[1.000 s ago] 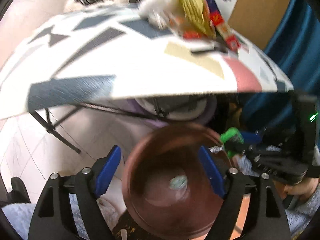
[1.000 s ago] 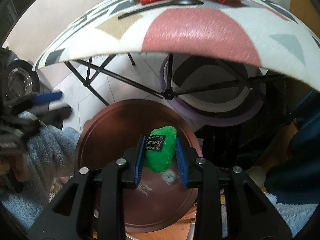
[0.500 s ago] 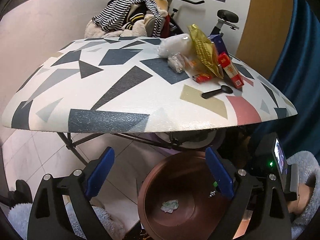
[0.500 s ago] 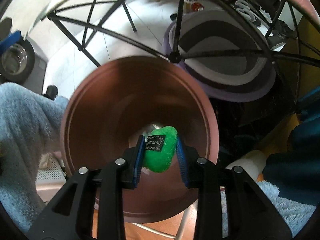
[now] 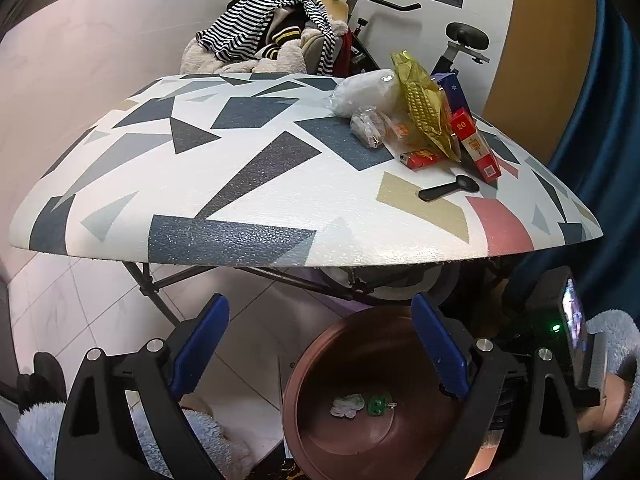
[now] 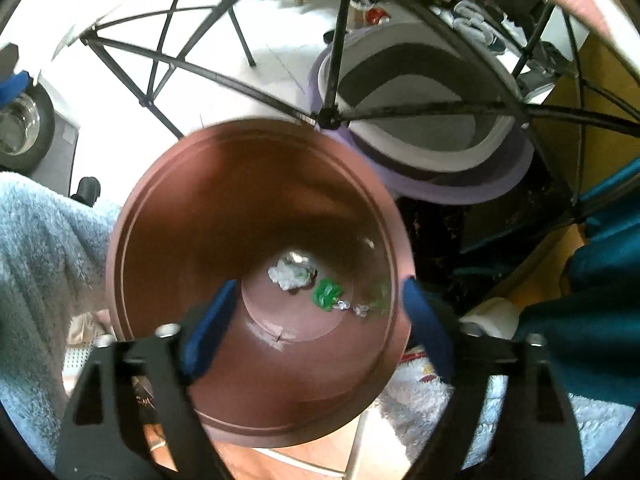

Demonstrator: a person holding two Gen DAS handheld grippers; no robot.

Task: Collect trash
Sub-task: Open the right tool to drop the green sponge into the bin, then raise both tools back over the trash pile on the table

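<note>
Right wrist view: the right gripper (image 6: 316,320) hangs over the brown bin (image 6: 160,216), jaws apart and empty. A green wrapper (image 6: 327,294) and white scrap (image 6: 290,274) lie on its bottom, blurred. The left gripper (image 5: 320,344) is also spread wide below the desk (image 5: 260,184), where more trash (image 5: 424,120) is piled.
</note>
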